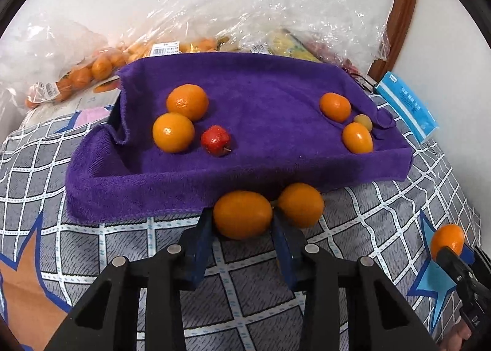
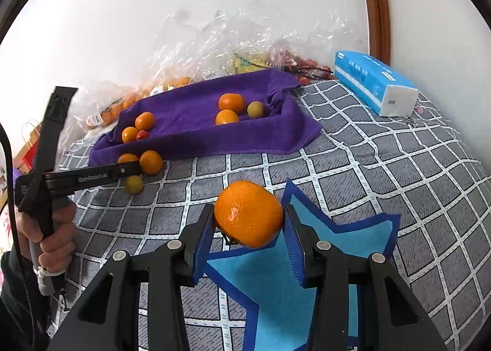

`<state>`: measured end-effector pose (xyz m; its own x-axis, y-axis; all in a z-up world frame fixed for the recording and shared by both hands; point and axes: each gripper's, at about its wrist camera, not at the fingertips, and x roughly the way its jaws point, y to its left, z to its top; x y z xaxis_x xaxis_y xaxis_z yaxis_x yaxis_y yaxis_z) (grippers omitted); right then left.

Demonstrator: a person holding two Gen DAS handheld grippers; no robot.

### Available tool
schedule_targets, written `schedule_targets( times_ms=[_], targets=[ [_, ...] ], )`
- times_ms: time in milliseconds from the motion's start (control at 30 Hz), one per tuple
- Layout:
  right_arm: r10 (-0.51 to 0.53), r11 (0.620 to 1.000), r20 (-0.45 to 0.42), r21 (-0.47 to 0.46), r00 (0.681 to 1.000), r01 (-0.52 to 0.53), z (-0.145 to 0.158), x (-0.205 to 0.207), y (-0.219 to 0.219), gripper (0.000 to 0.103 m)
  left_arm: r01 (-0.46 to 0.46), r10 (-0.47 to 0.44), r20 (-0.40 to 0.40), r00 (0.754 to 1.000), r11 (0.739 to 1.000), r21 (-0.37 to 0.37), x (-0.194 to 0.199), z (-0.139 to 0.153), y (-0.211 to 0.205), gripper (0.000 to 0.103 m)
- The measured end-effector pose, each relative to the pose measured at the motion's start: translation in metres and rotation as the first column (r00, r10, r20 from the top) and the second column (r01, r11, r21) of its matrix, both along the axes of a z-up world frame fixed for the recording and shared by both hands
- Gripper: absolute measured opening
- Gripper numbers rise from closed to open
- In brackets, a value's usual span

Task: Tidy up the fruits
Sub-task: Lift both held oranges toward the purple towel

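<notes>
My left gripper (image 1: 243, 219) rests low on the checked cover, its blue pads pressed against both sides of an oval orange (image 1: 242, 214). A second orange (image 1: 301, 204) lies just right of it, against the front wall of the purple towel-lined tray (image 1: 214, 188). Inside the tray are two oranges (image 1: 187, 102) and a small red fruit (image 1: 215, 140) at left, and two oranges (image 1: 335, 107) with a yellowish fruit (image 1: 363, 121) at right. My right gripper (image 2: 249, 219) is shut on a mandarin (image 2: 248, 213), held above a blue star patch.
A blue tissue pack (image 2: 374, 81) lies right of the tray. Clear plastic bags (image 1: 76, 75) of fruit are piled behind it against the wall. A yellow-green fruit (image 2: 134, 184) lies loose on the cover beside the left gripper. A hand (image 2: 52, 228) holds that gripper's handle.
</notes>
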<state>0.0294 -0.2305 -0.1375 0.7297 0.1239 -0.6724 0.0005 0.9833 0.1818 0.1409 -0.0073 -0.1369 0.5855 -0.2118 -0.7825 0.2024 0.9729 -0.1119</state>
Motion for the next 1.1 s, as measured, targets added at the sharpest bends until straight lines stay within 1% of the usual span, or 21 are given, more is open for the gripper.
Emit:
schedule_targets(
  times_ms=[67,133,200,267,500,733,867,1100],
  targets=[
    [0.009,1.000,-0.005,-0.003,1.000,-0.009,-0.001,0.003,0.003,0.044,0.001,0.000,0.006,1.000,1.000,-0.011,-0.002,0.000,0.004,0.036],
    [0.011,1.000,-0.004,-0.012,1.000,-0.011,-0.002,0.004,0.008,0.044,-0.001,0.002,0.021,1.000,0.999,-0.038,-0.005,0.000,0.010,0.036],
    [0.015,1.000,-0.006,-0.020,1.000,-0.015,-0.003,0.003,0.011,0.044,0.003,-0.001,0.029,1.000,0.997,-0.081,-0.005,0.000,0.014,0.036],
    [0.018,1.000,-0.005,-0.023,1.000,-0.018,-0.004,0.001,0.013,0.044,0.006,-0.002,0.039,0.999,0.995,-0.098,-0.005,0.002,0.016,0.036],
    [0.029,0.999,0.008,-0.041,1.000,-0.029,0.004,0.002,0.016,0.044,0.004,0.007,0.115,0.993,0.995,-0.095,-0.015,0.014,0.017,0.036],
    [0.035,0.999,0.004,-0.030,0.999,-0.035,0.011,0.010,0.023,0.044,0.012,0.003,0.109,0.994,0.990,-0.143,-0.016,0.021,0.018,0.036],
    [0.025,0.998,0.022,-0.058,0.999,-0.024,0.022,0.015,0.024,0.044,0.011,0.010,0.123,0.992,0.985,-0.171,-0.020,0.026,0.022,0.036],
    [0.003,0.999,0.041,-0.035,0.999,-0.001,0.038,0.027,0.018,0.044,-0.005,0.031,0.143,0.989,0.984,-0.179,-0.024,0.035,0.027,0.036]
  ],
)
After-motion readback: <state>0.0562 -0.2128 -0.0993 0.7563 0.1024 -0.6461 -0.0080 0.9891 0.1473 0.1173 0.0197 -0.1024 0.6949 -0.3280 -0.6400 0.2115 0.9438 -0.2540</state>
